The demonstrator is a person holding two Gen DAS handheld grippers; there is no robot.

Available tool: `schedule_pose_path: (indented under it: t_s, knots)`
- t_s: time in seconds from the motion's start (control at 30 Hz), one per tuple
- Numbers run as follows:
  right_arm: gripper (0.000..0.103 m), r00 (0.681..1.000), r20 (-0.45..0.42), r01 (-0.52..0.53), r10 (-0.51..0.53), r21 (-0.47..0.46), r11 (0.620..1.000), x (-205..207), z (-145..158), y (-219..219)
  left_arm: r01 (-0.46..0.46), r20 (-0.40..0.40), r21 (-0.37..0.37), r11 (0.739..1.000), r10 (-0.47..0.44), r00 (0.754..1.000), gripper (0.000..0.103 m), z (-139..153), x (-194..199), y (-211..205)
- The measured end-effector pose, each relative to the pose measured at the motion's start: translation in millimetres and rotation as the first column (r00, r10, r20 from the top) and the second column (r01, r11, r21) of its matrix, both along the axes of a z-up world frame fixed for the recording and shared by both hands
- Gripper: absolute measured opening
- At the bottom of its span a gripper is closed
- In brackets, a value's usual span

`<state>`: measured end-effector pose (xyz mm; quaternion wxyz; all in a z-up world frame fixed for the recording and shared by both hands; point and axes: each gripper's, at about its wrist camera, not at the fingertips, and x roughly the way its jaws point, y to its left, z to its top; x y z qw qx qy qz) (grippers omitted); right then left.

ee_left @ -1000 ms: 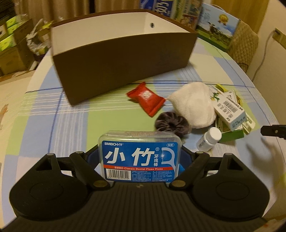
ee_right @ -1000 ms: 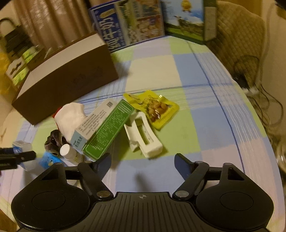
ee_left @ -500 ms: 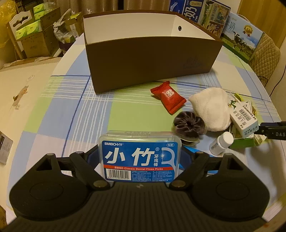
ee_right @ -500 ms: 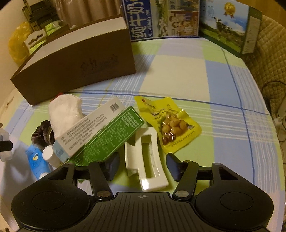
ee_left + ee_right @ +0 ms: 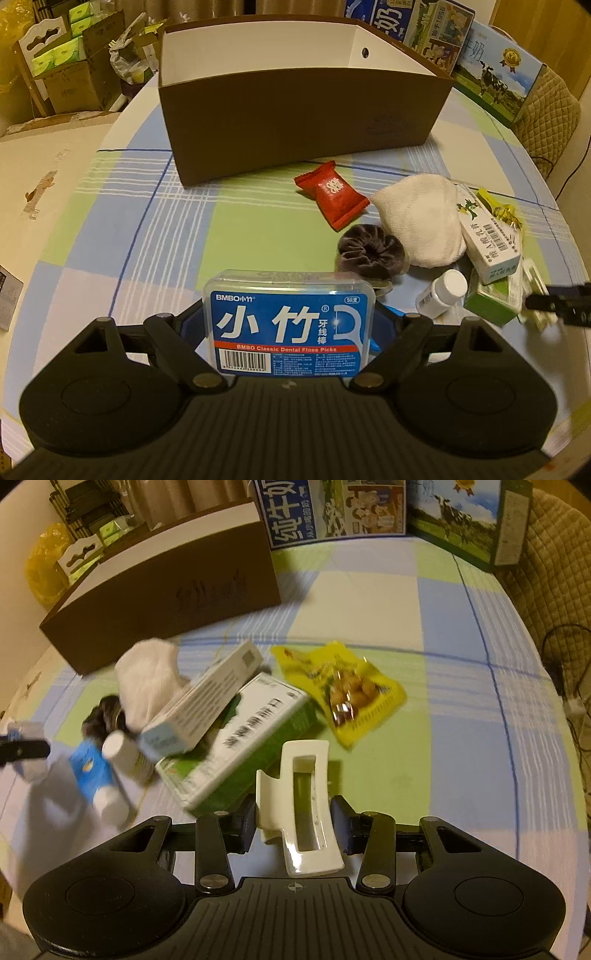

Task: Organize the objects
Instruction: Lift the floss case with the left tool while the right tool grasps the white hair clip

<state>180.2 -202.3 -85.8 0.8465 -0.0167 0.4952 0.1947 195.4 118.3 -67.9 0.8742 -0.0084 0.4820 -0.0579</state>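
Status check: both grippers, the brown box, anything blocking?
Left gripper shut on floss pick box. Right gripper closing around white hair claw, contact unclear. Brown box open, no contents visible. Red candy packet lies before it.

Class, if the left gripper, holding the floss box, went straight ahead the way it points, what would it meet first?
Probably the brown box's front wall; the cloth ahead of the left gripper looks bare, though depth is unclear.
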Motion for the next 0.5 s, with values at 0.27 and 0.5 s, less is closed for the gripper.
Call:
schedule_pose_path:
  t_s: [0.27, 0.5]
  knots:
    - [0.040, 1.000, -0.025, -0.008, 0.007, -0.036, 0.999, -22.4, 4.2, -7.1, 0.020, -0.009, -0.006, 1.000, -0.020, 1.000, 0.083, -1.1, -0.4, -9.1]
    - [0.042, 0.998, -0.058, 0.016, -0.019, -0.047, 0.999, -11.5, -2.5, -0.2, 0.028, -0.010, -0.002, 1.000, -0.028, 1.000, 0.083, 1.0, -1.3, -11.4]
